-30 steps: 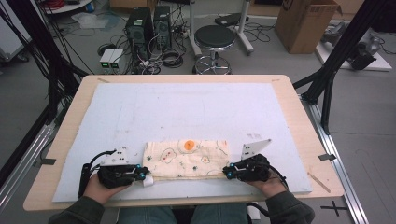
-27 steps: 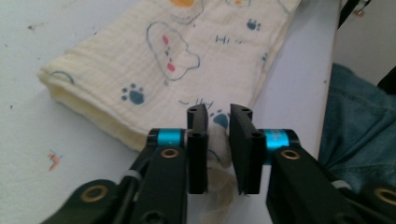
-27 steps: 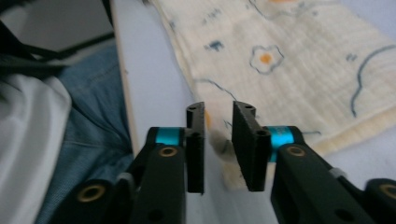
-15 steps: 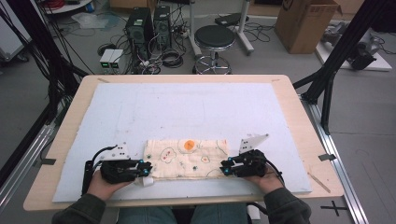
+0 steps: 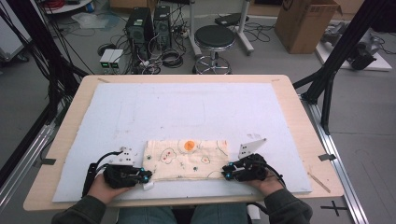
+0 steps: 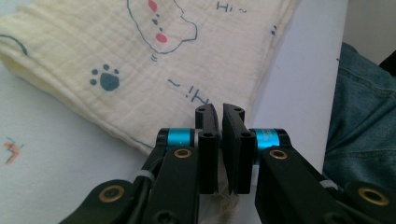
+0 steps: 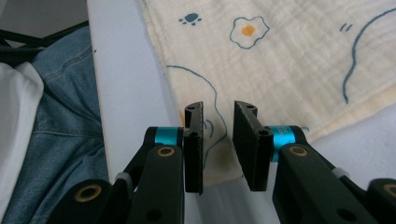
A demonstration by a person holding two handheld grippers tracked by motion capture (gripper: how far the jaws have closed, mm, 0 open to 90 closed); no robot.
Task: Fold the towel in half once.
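A cream cloth [image 5: 187,158] printed with fried eggs, paw prints and "Hi~" lies folded flat on the white mat near the front edge. My left gripper [image 5: 147,177] is at its near left corner. In the left gripper view its jaws [image 6: 219,109] have just been closing and stand almost together, pinching the cloth's [image 6: 140,70] edge. My right gripper [image 5: 225,175] is at the near right corner. Its jaws [image 7: 218,107] have just been opening a little and stand apart, over the cloth's [image 7: 289,60] corner without pressing it.
The white mat [image 5: 196,107] covers most of the wooden table [image 5: 299,107]. A thin wooden stick [image 5: 319,182] lies by the right front edge. The person's jeans [image 6: 364,116] are just past the near edge. A stool [image 5: 215,37], computers and a cardboard box stand on the floor beyond.
Both hands have shifted only slightly at the cloth's near corners. The cloth lies as before.
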